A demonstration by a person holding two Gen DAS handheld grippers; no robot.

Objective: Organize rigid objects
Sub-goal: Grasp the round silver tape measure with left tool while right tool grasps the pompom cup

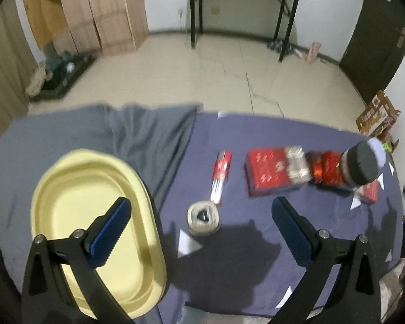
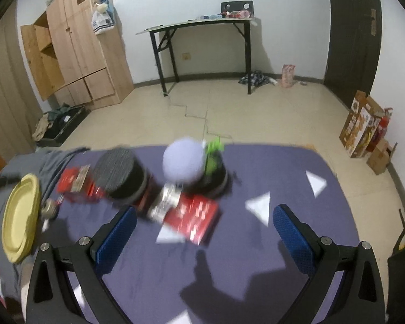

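Several things at the right of the left wrist view are smeared by blur: a red box [image 1: 271,171], red packets and a dark-capped jar [image 1: 360,166] on the purple surface [image 1: 256,243]. Lower left, the yellow tray [image 1: 100,232] holds nothing visible. Both the left tongs [image 1: 201,228] and right tongs [image 2: 203,233] are spread wide, gripping nothing.

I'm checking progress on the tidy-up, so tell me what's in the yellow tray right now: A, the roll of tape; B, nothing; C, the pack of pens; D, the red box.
B: the yellow tray shows only its bare inside, while the red box, the pens and the tape all lie on the purple cloth beside it.
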